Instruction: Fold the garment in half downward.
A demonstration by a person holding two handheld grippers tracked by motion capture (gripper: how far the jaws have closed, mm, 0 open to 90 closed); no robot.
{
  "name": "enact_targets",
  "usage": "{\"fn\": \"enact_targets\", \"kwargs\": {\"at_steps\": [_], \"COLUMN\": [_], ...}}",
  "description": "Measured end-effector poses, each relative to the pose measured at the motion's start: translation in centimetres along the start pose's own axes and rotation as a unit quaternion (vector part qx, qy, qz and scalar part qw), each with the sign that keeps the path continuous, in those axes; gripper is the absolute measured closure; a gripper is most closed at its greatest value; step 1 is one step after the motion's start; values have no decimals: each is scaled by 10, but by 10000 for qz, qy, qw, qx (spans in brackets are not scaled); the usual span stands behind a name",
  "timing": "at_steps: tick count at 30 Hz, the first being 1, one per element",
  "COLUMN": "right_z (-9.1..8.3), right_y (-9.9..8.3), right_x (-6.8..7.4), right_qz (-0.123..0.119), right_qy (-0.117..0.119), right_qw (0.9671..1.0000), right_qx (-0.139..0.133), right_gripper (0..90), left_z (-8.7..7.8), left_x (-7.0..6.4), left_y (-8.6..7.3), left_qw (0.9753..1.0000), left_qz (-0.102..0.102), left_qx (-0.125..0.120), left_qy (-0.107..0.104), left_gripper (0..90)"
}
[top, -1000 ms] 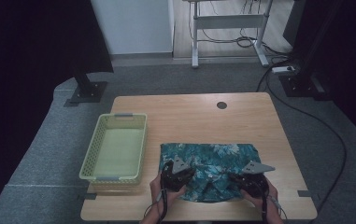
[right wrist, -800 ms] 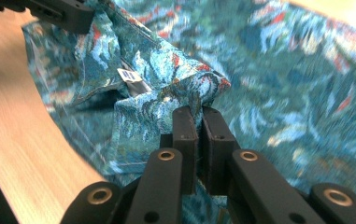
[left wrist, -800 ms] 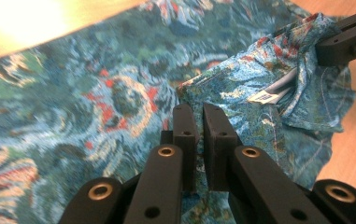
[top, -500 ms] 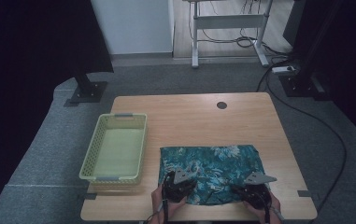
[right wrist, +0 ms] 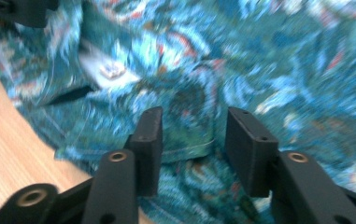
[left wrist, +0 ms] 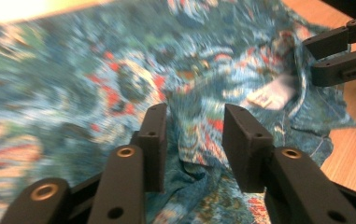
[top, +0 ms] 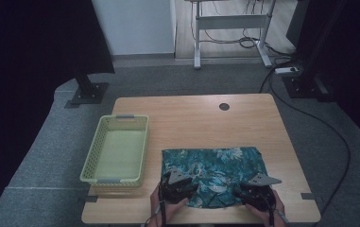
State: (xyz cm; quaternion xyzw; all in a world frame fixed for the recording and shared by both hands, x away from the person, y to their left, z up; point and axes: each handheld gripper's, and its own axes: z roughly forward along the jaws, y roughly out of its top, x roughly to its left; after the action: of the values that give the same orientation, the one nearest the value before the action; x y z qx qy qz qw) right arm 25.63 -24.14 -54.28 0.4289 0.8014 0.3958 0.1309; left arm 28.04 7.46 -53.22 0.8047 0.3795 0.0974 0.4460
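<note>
Lengthwise, cloth [top: 214,168] across table's [top: 192,118] width

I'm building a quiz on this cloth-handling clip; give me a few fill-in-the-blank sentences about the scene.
The patterned cloth lies on the wooden ____.
The yellow-green basket sits to the cloth's ____ in the high view.
The left gripper has its jaws ____ over the cloth.
The right gripper is at the cloth's ____ edge.

Missing words: table; left; open; near

cloth [top: 215,170] | teal floral print | rumpled near edge | flat on table's near-right part
</note>
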Motion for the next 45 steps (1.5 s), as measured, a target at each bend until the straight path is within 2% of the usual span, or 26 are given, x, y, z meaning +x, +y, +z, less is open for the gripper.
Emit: {"fn": "enact_targets", "kwargs": {"at_steps": [3, 6, 10, 14, 19, 22, 26, 28, 34, 39, 45], "right_z": [-4, -6, -1, 13, 37, 50, 61, 67, 68, 67, 66], "right_y": [6, 13, 23, 33, 38, 39, 39, 36, 29, 27, 23], "right_x": [1, 5, 17, 35, 60, 73, 80, 81, 83, 84, 81], "right_qz": [12, -47, -174, -337, -503, -612, -656, -588, -555, -679, -665], "right_qy": [-106, -142, -74, 62, 307, 362, 317, 270, 227, 168, 266], "right_qw": [9999, 9996, 9994, 9990, 9980, 9974, 9973, 9978, 9982, 9975, 9974], "right_qx": [-134, -223, -290, -272, -226, -121, 5, 120, 55, 19, -100], "right_gripper": [506, 495, 483, 474, 469, 463, 463, 462, 461, 464, 466], "left_z": [-9, -16, -20, -16, -10, -12, -13, -15, -15, -15, -14], "left_x": [7, 18, 31, 42, 49, 50, 50, 50, 49, 47, 44], "left_y": [3, 3, -1, -8, -20, -23, -26, -27, -27, -28, -28], "left_qw": [9999, 9996, 9988, 9979, 9971, 9972, 9975, 9977, 9978, 9978, 9974], "left_qz": [-24, -145, -262, -335, -453, -465, -372, -326, -237, -148, -95], "left_qx": [-58, -128, -93, 51, 169, 112, 88, 102, 128, 153, 174], "left_qy": [110, 215, 397, 555, 586, 571, 594, 591, 604, 629, 694], "left_gripper": [565, 549, 536, 530, 526, 530, 531, 540, 538, 537, 538]}}
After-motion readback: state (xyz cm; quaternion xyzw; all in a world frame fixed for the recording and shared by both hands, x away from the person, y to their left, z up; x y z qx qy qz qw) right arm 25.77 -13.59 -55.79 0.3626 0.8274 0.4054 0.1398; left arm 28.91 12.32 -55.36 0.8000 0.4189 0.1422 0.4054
